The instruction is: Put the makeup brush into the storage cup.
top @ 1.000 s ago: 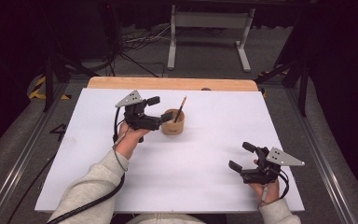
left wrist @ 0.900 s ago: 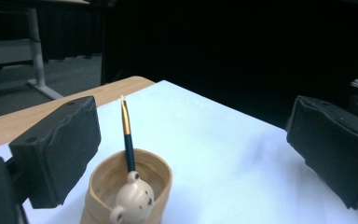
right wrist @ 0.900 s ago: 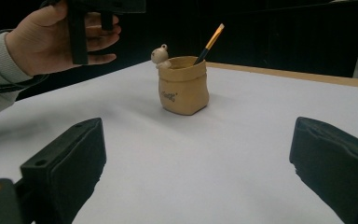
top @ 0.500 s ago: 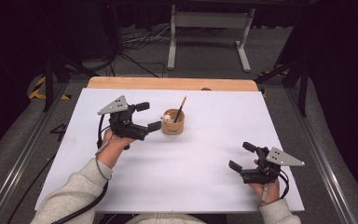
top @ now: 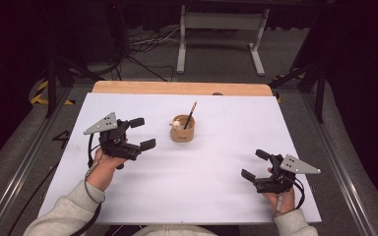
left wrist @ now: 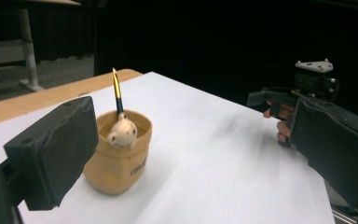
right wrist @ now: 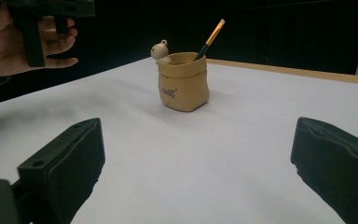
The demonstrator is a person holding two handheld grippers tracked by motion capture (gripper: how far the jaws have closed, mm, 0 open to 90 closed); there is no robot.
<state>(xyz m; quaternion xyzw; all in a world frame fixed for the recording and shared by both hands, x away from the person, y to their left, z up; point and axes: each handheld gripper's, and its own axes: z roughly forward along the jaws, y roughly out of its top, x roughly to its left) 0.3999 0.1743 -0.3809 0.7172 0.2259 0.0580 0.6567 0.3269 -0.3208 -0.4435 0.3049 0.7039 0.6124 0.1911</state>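
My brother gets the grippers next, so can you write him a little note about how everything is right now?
Left gripper: open, holding nothing, lifted off the table left of the holder.
Right gripper: open, holding nothing, low at the near right of the table.
Tan pen holder: upright near the middle of the white table, with a small figure on its rim.
Pencil: standing tilted inside the holder.
Done: the pencil is in the holder.
Left: nothing looks unfinished; probably just move both grippers clear.
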